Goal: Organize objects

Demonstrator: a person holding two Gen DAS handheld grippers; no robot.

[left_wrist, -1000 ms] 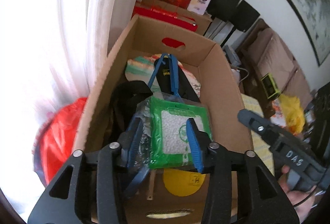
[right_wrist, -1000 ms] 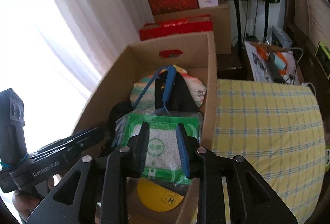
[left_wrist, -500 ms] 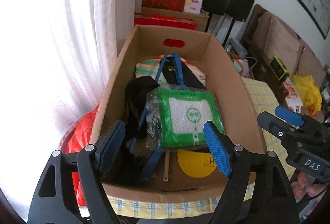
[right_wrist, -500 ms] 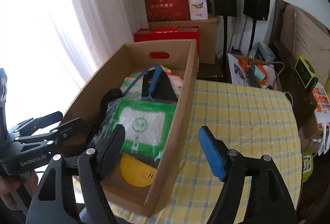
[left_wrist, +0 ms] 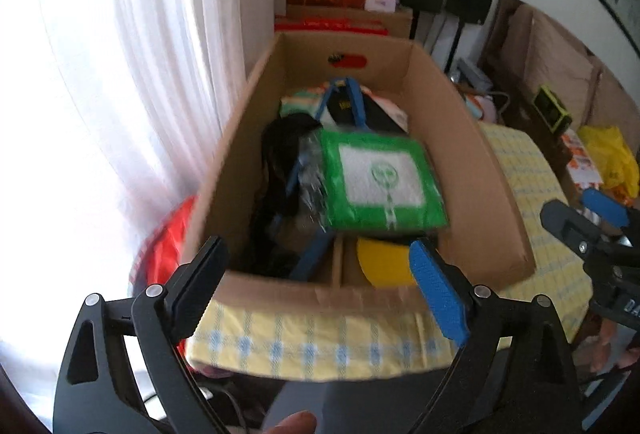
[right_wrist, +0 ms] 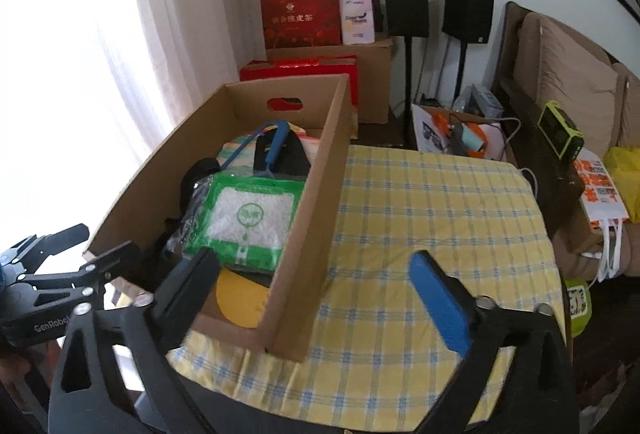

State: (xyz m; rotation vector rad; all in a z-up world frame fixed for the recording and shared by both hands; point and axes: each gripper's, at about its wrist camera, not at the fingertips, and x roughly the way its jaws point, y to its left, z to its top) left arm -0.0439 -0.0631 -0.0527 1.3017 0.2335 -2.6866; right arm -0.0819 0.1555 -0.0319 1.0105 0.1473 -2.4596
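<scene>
Both claws we hold are spreading their jaws, and nothing sits between the pads of either. Our left gripper [left_wrist: 320, 294] hangs just short of the near end wall of the cardboard box [left_wrist: 472, 170], its fingers framing that wall. Beyond it, inside the box, the green packet [left_wrist: 380, 178] lies flat on top of the other contents, free of any pad, with a yellow disc [left_wrist: 380, 266] partly under its near edge and a black bag with blue straps [left_wrist: 348, 106] farther in. Our right gripper [right_wrist: 316, 286] hovers over the yellow checked tablecloth [right_wrist: 432, 218], its left finger before the box's near corner. Farther out stand red gift boxes [right_wrist: 300, 14] and two black speakers [right_wrist: 404, 2].
</scene>
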